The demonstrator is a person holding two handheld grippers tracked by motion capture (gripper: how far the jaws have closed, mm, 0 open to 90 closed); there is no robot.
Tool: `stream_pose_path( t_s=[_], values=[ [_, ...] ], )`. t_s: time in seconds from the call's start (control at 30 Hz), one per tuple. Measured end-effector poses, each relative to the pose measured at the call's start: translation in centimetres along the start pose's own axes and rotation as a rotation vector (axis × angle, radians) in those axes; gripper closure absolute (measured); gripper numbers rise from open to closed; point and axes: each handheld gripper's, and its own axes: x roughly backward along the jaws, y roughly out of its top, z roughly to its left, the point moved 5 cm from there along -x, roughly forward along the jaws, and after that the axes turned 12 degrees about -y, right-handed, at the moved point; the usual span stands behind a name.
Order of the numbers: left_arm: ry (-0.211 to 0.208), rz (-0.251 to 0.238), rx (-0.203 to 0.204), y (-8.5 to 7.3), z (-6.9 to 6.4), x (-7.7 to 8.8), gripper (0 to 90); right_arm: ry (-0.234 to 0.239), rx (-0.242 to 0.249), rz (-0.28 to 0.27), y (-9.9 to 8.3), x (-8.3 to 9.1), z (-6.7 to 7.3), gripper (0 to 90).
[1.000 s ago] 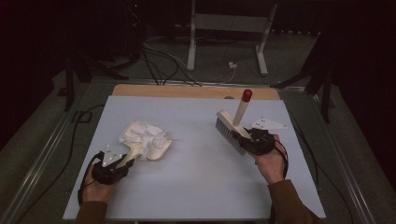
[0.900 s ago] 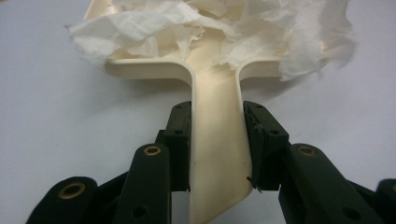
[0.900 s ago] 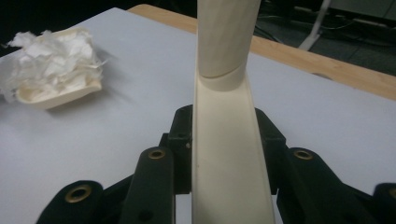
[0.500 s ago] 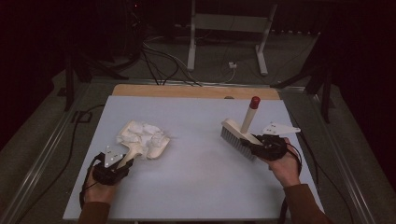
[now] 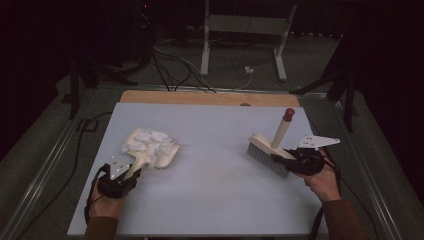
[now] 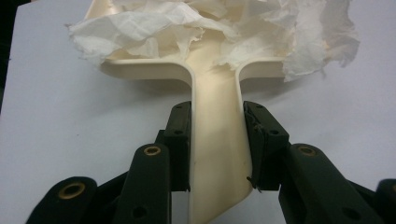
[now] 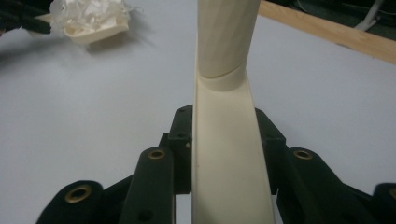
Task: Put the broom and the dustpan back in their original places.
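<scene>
While the dustpan [image 5: 152,152] is lying on the left part of the pale blue table [image 5: 210,200], its cream handle is clamped between the jaws of the left gripper [image 5: 131,172], as is seen in the left gripper view, where both black pads press on the sides of the handle. A heap of crumpled white paper [image 6: 210,28] is resting inside the dustpan [image 6: 217,121] and is hanging a little over its rim. The left hand [image 5: 102,202] is placed near the front edge of the table.

On the right part of the table, a hand brush [image 5: 270,147] is grasped by the right gripper [image 5: 286,159]. Its jaws are closed on the cream back of the brush [image 7: 229,154], which is seen from close in the right gripper view. The grey bristles are turned down towards the table, and the handle with the dark red tip is pointing up and away from the person. The brush and the dustpan are kept well apart, with bare table between them. A wooden strip [image 5: 210,98] is seen along the far edge of the table.
</scene>
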Motion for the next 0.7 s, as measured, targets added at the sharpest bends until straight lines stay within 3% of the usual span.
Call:
stream_pose_path(
  t_s=[0.4, 0.7],
  values=[
    [0.001, 0.0, 0.002, 0.1, -0.2, 0.0, 66.6, 0.08, 0.031, 0.046, -2.5, 1.4, -1.4, 67.8],
    [0.009, 0.003, 0.011, 0.0, -0.2, -0.1, 66.6, 0.156, 0.023, 0.06, -3.6, 2.1, -2.0, 67.8]
  ],
)
